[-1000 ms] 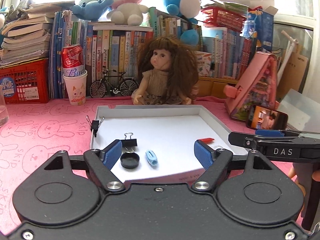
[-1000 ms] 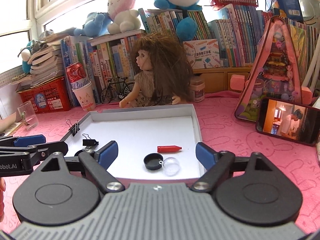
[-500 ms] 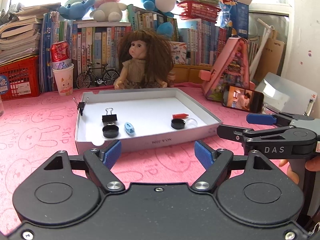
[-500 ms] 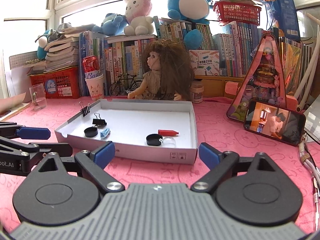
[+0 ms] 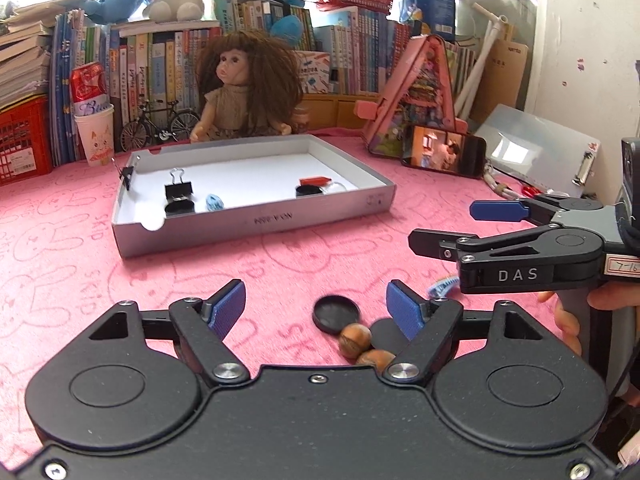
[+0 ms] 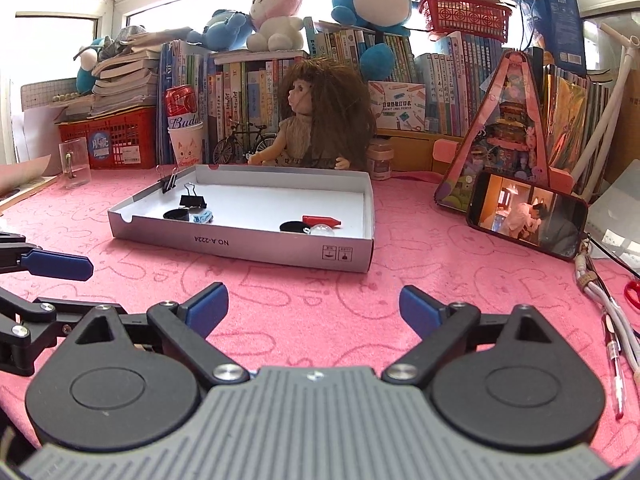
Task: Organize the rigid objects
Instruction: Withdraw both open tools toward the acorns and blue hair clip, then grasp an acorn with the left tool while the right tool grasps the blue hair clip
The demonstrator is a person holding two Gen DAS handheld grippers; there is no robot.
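Both hand-held grippers have pulled back from the white tray (image 5: pixel 256 220) since a second ago. Then they hung right over its near edge; now a strip of pink worktop (image 5: pixel 72 264) lies between them and it. The left hand-held gripper (image 5: pixel 316 308) sits lower and its jaws have just been closing a little. They are still apart, with nothing between the pads. The right hand-held gripper (image 6: pixel 314 308) has just been opening; its jaws stand wide and empty over bare cloth.

Judgement: the retreat reads as a switch from the tray to fetching the next loose piece, not yet a grasp.

The retreat brings loose items into the left wrist view. A flat black cap (image 5: pixel 336 312) lies just inside the left gripper's right finger. Two brown nuts (image 5: pixel 354 338) touch each other right behind the cap, and a second dark disc (image 5: pixel 384 332) is partly hidden by that finger. A blue ridged piece (image 5: pixel 442 286) lies beyond, under the right gripper's arm.

Already in the tray:
- black binder clip (image 5: pixel 178 190), upright, with another clipped on the left wall (image 5: pixel 127 174)
- black cap (image 5: pixel 180 208) and small blue piece (image 5: pixel 214 202), side by side
- red piece (image 5: pixel 314 181), black cap (image 5: pixel 308 191) and clear dome (image 6: pixel 322 231), grouped at right

All are small, hard and low. The flat cap probably offers little edge for the pads.
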